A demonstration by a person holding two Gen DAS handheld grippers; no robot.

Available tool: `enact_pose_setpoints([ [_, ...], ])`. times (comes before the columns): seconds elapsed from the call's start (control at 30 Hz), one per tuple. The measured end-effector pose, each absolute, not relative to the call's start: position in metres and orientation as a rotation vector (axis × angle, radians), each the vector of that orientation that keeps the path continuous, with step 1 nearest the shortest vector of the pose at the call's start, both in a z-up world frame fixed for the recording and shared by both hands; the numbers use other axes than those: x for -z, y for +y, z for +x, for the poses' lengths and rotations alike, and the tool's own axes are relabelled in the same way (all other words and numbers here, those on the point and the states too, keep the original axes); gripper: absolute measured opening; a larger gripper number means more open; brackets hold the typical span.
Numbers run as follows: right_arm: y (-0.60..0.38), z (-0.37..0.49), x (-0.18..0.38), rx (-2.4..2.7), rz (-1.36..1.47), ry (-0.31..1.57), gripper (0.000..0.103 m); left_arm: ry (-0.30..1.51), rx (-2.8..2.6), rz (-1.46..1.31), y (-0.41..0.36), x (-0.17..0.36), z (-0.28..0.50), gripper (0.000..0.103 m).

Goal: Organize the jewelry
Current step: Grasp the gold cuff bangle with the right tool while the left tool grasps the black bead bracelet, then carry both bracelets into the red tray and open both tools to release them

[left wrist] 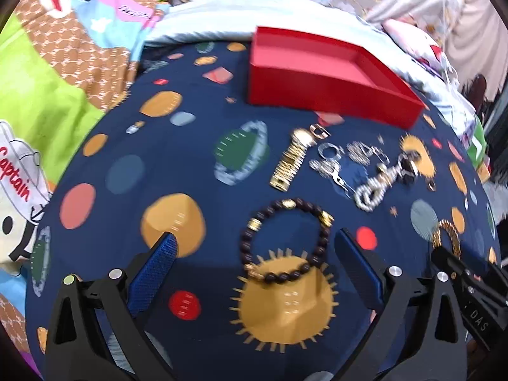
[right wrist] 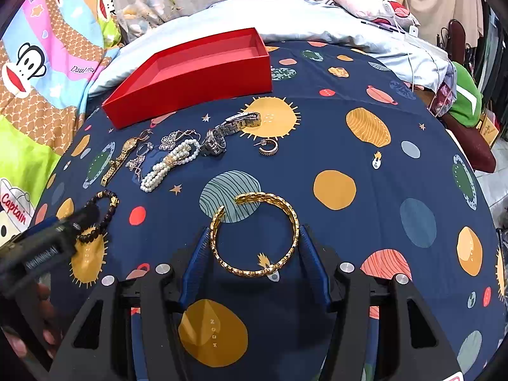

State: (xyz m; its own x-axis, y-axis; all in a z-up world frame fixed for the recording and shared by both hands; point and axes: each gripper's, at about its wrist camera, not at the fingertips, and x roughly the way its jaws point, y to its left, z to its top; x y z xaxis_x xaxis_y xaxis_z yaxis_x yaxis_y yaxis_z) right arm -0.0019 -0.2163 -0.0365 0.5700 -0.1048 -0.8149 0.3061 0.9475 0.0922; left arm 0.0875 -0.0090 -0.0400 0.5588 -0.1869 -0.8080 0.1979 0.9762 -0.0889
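Note:
An empty red box (left wrist: 330, 79) (right wrist: 197, 73) stands at the back of a navy planet-print cloth (left wrist: 190, 165). In front of it lie a gold watch (left wrist: 290, 162) (right wrist: 119, 157), silver chains (left wrist: 336, 162), a pearl bracelet (right wrist: 170, 165) and a silver watch (right wrist: 228, 131). My left gripper (left wrist: 254, 247) is open, its fingers either side of a dark bead bracelet (left wrist: 285, 241) (right wrist: 101, 219). My right gripper (right wrist: 254, 238) has its fingers against both sides of a gold braided bangle (right wrist: 257, 235) (left wrist: 447, 235) lying on the cloth.
A gold hoop earring (right wrist: 269, 147) lies right of the silver watch. Cartoon-print bedding (left wrist: 63, 63) lies to the left, pale blue bedding (right wrist: 285, 19) behind the cloth. Clutter and a dark red seat (right wrist: 470, 139) are at the right.

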Motion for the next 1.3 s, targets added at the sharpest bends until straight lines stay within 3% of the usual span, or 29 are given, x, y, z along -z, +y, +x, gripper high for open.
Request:
enact_pose_setpoints([
  [0.07, -0.217, -0.001, 0.037, 0.241, 0.238, 0.937, 0.056, 0.951, 0.205, 0.022, -0.006, 0.042, 0.092, 0.096],
  [0.2, -0.217, 0.000, 0.038, 0.240, 0.238, 0.937, 0.056, 0.953, 0.198, 0.085, -0.011, 0.050, 0.095, 0.074],
  [0.33, -0.216, 0.000, 0.038, 0.243, 0.238, 0.938, 0.056, 0.933, 0.223, 0.108, -0.019, 0.049, 0.091, 0.062],
  [0.43, -0.215, 0.001, 0.038, 0.243, 0.235, 0.939, 0.056, 0.917, 0.250, 0.116, -0.024, 0.048, 0.088, 0.045],
  [0.57, -0.212, 0.003, 0.038, 0.239, 0.233, 0.941, 0.056, 0.920, 0.281, 0.104, -0.026, 0.046, 0.086, 0.011],
  [0.6, -0.212, 0.003, 0.038, 0.238, 0.231, 0.942, 0.056, 0.925, 0.289, 0.094, -0.025, 0.046, 0.086, 0.008],
  [0.87, -0.205, -0.002, 0.030, 0.219, 0.222, 0.932, 0.056, 0.935, 0.354, 0.029, -0.021, 0.034, 0.076, 0.007],
  [1.3, -0.205, -0.014, -0.015, 0.159, 0.245, 0.849, 0.056, 0.835, 0.463, -0.022, -0.025, -0.036, 0.053, 0.007],
])
